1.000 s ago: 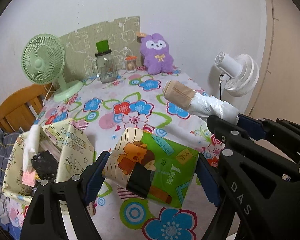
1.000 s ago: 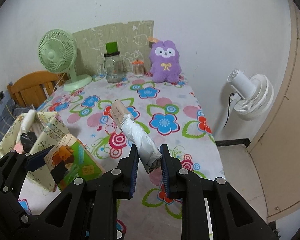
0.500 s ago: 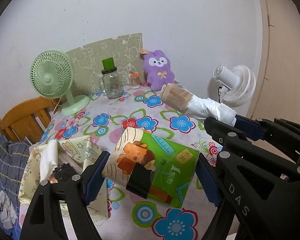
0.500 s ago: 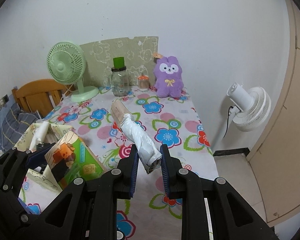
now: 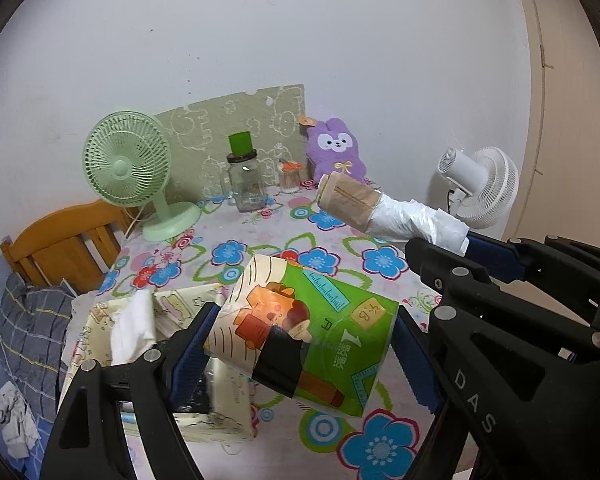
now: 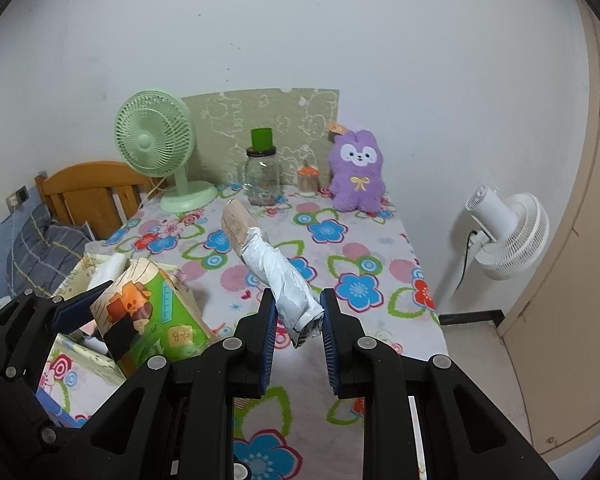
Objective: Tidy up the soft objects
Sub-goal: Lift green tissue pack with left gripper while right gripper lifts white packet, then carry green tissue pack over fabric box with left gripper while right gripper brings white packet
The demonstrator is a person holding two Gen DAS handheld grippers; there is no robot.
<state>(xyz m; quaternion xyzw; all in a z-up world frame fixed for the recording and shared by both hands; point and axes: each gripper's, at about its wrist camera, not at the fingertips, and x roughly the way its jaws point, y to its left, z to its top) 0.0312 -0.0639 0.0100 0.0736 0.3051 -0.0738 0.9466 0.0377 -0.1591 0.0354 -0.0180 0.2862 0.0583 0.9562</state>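
Both claws are clamped in mid-air, my left gripper (image 5: pixel 302 344) on the green cartoon-printed tissue pack (image 5: pixel 300 336), my right gripper (image 6: pixel 298 326) on the white plastic-wrapped roll (image 6: pixel 276 272); I judge next comes lowering both into the cream fabric bin (image 5: pixel 220 408).

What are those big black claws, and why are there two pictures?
They are grabbing tools a person holds, one per hand. Each has a camera looking along its two fingers, so you get one picture per tool. The left gripper squeezes a green tissue pack. The right gripper pinches a roll of plastic bags. Below is a table with a flowery tablecloth. At the back stand a green fan, a glass jar and a purple plush bunny. A fabric box sits on the left.
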